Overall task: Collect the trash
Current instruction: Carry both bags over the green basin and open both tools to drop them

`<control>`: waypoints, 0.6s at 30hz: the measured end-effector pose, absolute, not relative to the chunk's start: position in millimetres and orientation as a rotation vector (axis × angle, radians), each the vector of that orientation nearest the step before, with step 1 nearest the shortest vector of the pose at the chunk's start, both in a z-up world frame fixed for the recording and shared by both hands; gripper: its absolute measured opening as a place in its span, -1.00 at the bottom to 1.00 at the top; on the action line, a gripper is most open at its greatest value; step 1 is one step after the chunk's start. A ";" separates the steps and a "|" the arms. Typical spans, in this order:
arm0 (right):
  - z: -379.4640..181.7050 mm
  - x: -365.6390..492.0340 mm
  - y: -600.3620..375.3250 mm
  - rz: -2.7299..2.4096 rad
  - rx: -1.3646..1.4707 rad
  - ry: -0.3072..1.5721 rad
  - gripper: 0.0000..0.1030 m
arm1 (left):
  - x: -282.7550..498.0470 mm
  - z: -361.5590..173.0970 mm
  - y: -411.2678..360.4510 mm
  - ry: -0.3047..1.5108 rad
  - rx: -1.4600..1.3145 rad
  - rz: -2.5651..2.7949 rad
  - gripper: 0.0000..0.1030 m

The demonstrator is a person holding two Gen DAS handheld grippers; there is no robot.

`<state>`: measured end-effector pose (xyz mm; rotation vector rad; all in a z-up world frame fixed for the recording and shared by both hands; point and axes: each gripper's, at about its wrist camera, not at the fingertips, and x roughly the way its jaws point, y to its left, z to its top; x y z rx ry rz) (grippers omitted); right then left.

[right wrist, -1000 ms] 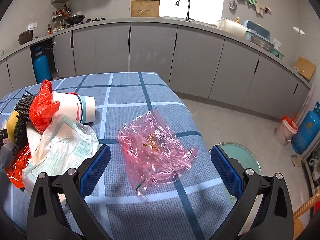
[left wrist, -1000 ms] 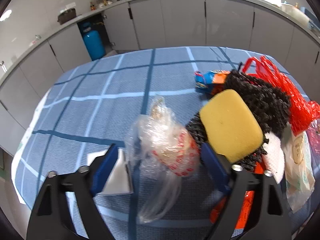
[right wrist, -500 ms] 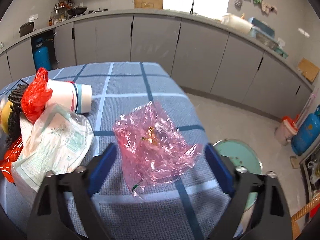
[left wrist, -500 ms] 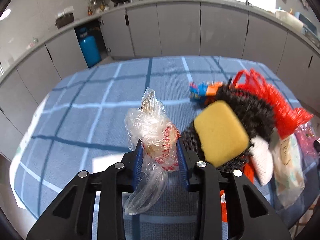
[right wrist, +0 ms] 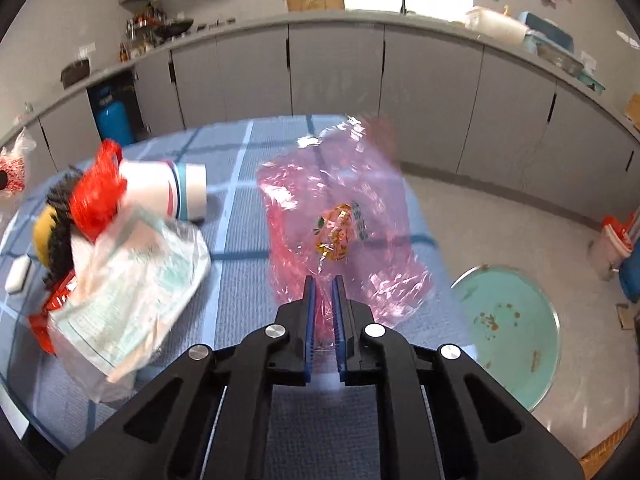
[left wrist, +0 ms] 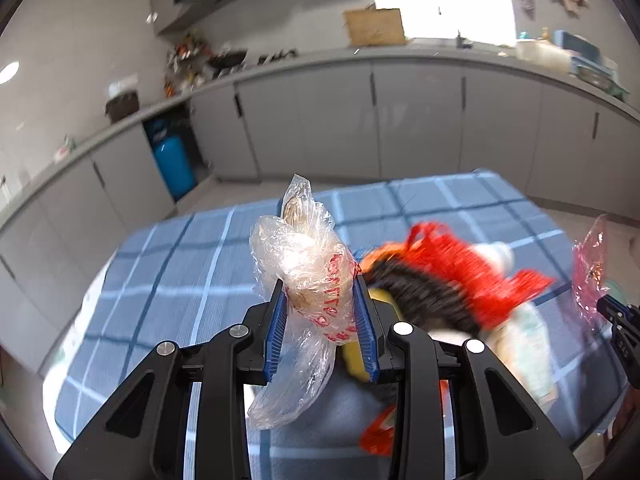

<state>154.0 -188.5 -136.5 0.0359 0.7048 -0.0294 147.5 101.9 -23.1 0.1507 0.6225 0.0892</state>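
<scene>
My left gripper (left wrist: 319, 292) is shut on a crumpled clear plastic bag with red print (left wrist: 308, 264), held up above the blue checked tablecloth (left wrist: 180, 264). My right gripper (right wrist: 323, 286) is shut on the near edge of a pink plastic bag (right wrist: 344, 216), which stands lifted and blurred over the table's right side. The pink bag (left wrist: 588, 268) and the right gripper's tip also show at the right edge of the left wrist view. The clear bag (right wrist: 14, 168) shows at the far left of the right wrist view.
A trash heap lies on the cloth: red net bag (right wrist: 96, 196), black scrubber with yellow sponge (right wrist: 50, 236), white paper cup (right wrist: 172, 192), printed clear bag (right wrist: 132, 280), white eraser-like piece (right wrist: 18, 274). A teal basin (right wrist: 508, 328) sits on the floor right of the table. Grey cabinets stand behind.
Both grippers went from open to shut: the left closed on the clear bag and rose with it, the right closed on the pink bag's edge and lifted it off the cloth.
</scene>
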 end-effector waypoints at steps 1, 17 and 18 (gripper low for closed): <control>-131.0 150.8 -194.3 -0.035 0.049 0.689 -0.83 | 147.0 -16.6 94.1 0.605 0.161 0.072 -0.36; -130.4 101.8 -329.6 -0.269 0.169 0.672 -0.85 | 150.2 -3.5 -115.1 0.528 0.286 -0.398 -0.36; -134.1 100.1 -338.5 -0.283 0.181 0.678 -0.85 | 149.1 -7.1 -130.8 0.526 0.299 -0.427 -0.36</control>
